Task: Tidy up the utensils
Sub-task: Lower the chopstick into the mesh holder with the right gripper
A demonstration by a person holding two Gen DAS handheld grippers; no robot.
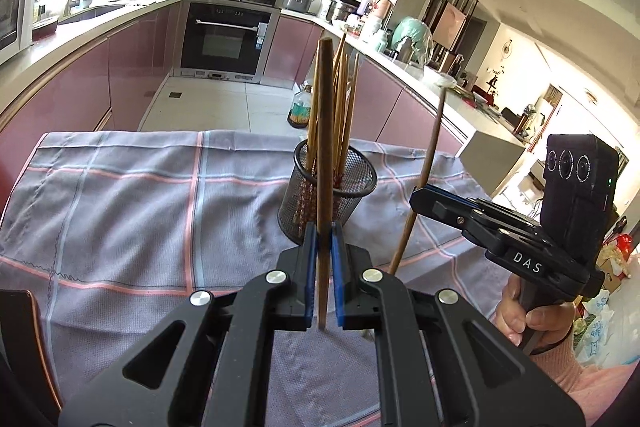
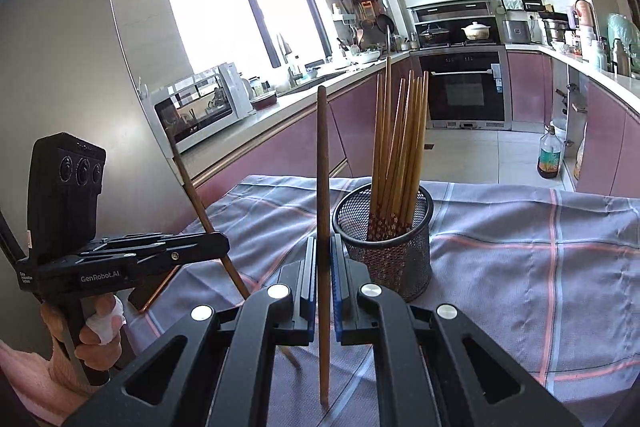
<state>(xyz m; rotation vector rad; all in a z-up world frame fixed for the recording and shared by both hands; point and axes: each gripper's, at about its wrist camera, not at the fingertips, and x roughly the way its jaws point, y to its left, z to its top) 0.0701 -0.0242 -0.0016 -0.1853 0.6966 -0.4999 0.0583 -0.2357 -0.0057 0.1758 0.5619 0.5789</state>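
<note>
A black mesh cup stands on the checked cloth and holds several wooden chopsticks upright. My left gripper is shut on one brown chopstick, held upright just in front of the cup. It also shows at the left of the right wrist view with its chopstick tilted. My right gripper is shut on another brown chopstick, upright, just left of the cup. It shows at the right of the left wrist view with its chopstick.
A grey cloth with pink checks covers the table. A dark flat object with a copper edge lies at the table's left edge. Pink kitchen cabinets, an oven and an oil bottle on the floor stand beyond.
</note>
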